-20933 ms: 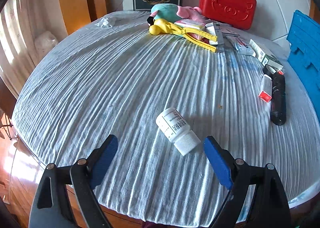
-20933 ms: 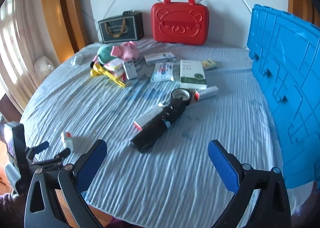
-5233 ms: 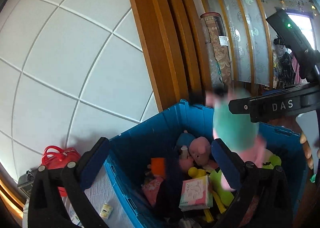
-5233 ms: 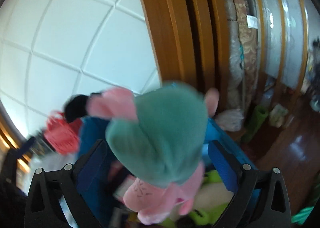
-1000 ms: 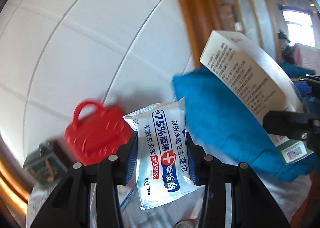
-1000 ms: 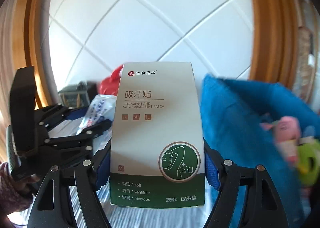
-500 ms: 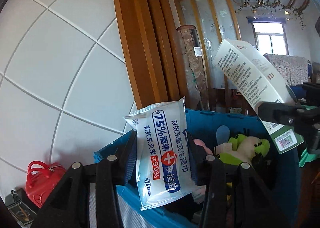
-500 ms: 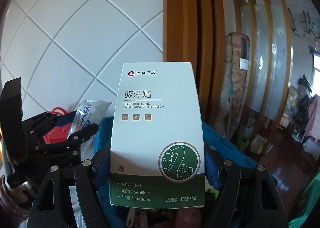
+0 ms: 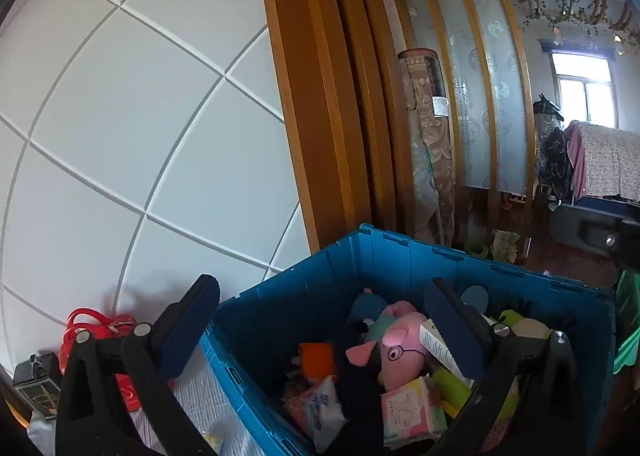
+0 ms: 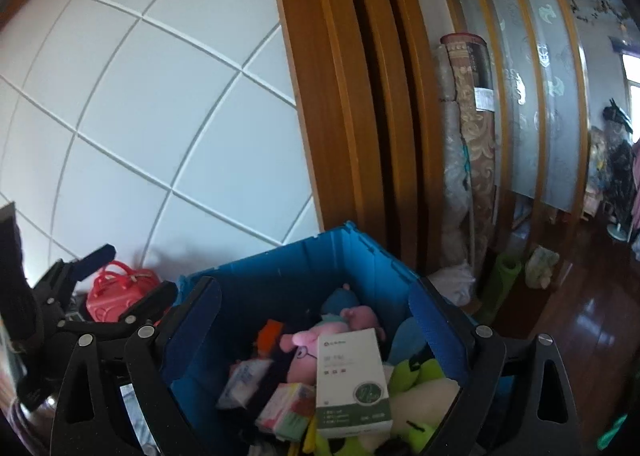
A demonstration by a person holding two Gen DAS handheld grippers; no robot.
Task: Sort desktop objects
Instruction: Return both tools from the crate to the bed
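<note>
Both grippers hang over the blue bin (image 9: 400, 256), which holds several toys and packs. My left gripper (image 9: 320, 326) is opening wide, with nothing between its blue pads. The wipes pack (image 9: 316, 412) lies loose in the bin below it, beside a pink pig plush (image 9: 400, 352). My right gripper (image 10: 316, 322) is also opening, its pads clear of everything. The white-and-green patch box (image 10: 350, 380) rests free on the toys in the bin (image 10: 280, 276), with the wipes pack (image 10: 244, 376) to its left. The left gripper (image 10: 80, 308) shows at the left edge of the right wrist view.
A red carry case (image 9: 96, 332) and a dark gift box (image 9: 36, 384) stand on the cloth-covered table left of the bin. Behind are a white panelled wall (image 9: 140, 115) and a wooden pillar (image 9: 320, 95). Wooden floor (image 10: 580, 316) lies beyond to the right.
Both grippers have opened. The wipes pack has left the left jaws and the patch box the right jaws; both now lie in the blue bin.
</note>
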